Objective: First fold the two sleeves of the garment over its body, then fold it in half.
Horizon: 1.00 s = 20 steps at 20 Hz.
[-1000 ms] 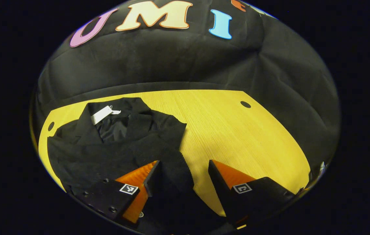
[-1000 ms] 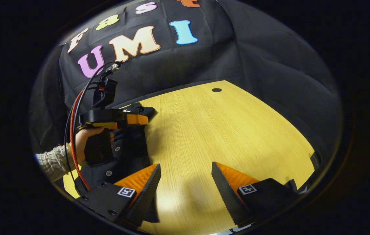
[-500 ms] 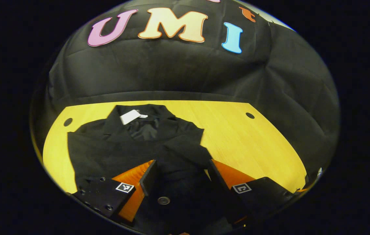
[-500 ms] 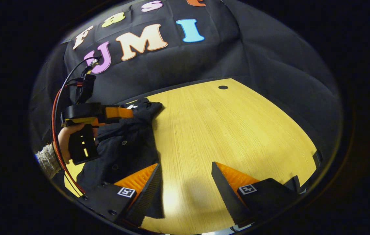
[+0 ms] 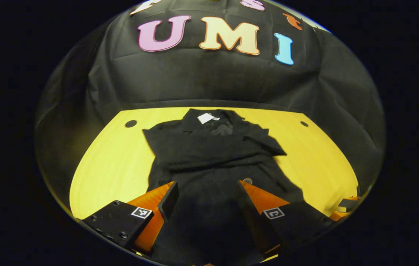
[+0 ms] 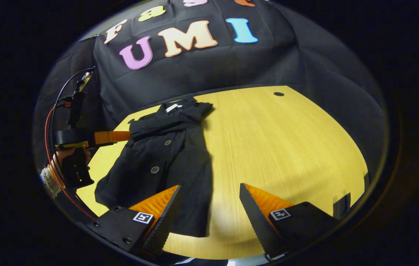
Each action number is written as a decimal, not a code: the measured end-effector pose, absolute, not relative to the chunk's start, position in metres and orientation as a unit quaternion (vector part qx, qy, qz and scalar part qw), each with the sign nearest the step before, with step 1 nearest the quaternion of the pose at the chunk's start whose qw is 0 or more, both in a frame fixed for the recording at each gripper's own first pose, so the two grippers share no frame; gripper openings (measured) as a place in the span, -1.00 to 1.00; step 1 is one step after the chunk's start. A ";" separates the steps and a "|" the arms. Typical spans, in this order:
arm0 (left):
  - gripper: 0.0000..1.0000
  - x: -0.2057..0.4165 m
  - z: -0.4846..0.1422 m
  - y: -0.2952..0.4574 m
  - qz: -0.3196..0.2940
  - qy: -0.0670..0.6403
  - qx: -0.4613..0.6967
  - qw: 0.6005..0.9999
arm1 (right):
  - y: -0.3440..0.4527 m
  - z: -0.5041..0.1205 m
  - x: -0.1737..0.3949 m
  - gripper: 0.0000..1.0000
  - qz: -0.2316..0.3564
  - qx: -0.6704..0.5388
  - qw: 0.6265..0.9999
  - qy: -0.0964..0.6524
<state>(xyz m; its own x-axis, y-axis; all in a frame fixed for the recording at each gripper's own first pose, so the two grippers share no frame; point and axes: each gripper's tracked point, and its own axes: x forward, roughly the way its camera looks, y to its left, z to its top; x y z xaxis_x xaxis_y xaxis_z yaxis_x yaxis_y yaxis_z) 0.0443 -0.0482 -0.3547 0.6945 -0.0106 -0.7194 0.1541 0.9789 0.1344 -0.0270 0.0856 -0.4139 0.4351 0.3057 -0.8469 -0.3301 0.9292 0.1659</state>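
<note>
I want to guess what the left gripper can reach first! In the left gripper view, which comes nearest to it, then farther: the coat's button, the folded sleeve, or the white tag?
1. The button, on the coat by the left gripper.
2. The folded sleeve, lying across the chest.
3. The white tag, at the collar, farthest back.

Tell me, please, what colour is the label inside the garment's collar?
White; the label shows best in the left gripper view, against the black garment.

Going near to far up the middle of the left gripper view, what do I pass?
Left gripper, open above the garment's hem → garment button → folded sleeve lying across the garment → white collar label → far table edge → black cloth wall.
</note>
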 end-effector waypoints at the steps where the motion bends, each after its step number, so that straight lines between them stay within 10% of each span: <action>1: 0.87 0.031 -0.355 -0.038 -0.037 0.395 0.092 0.913 | 0.090 -0.417 -0.033 0.97 0.198 -0.023 0.843 0.500; 20: 0.85 -0.109 -0.380 0.029 0.036 0.470 0.100 0.876 | 0.108 -0.463 -0.080 0.97 0.283 -0.080 0.785 0.546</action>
<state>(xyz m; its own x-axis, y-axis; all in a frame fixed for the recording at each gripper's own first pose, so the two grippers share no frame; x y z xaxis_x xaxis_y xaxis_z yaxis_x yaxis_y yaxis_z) -0.1095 0.0293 -0.3803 0.5563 0.1569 -0.8160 0.0317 0.9773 0.2095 -0.0797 0.1079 -0.4633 0.2449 0.3560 -0.9018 -0.5310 0.8275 0.1824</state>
